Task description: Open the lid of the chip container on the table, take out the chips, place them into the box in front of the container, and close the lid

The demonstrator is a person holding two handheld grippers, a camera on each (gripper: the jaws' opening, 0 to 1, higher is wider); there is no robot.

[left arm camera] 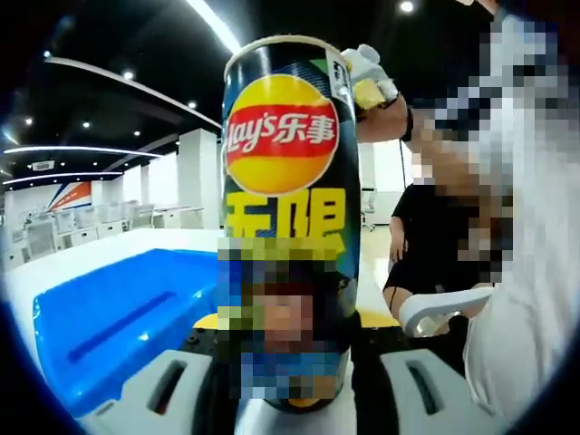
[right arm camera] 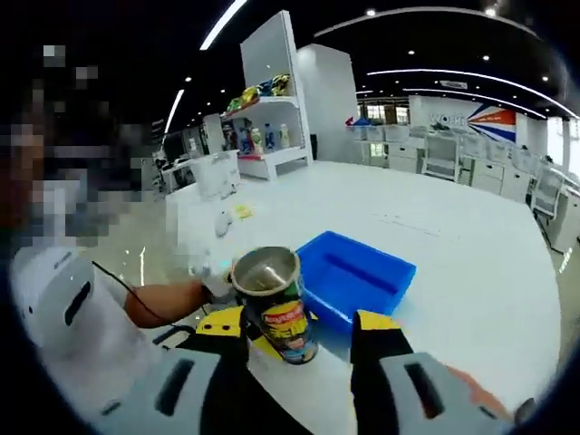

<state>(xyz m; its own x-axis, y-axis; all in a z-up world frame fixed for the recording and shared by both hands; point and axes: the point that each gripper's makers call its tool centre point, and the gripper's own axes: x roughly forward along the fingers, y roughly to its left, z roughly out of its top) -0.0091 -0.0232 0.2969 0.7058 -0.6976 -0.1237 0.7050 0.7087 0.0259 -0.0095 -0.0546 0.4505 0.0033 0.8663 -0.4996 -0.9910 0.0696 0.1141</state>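
Pinched between the left gripper's (left arm camera: 290, 381) jaws, the chip container (left arm camera: 288, 208) stands upright on the white counter (right arm camera: 471, 263) with its lid off and its foil-lined mouth open, the person's gloved hand (right arm camera: 216, 283) close behind it. Just beside it lies the blue box (right arm camera: 355, 276), shallow and unobstructed, while the right gripper (right arm camera: 299, 362) hangs above with jaws spread wide on either side of the can. Farther back, a shelf (right arm camera: 263, 136) of snack bags and rows of desks line the room.
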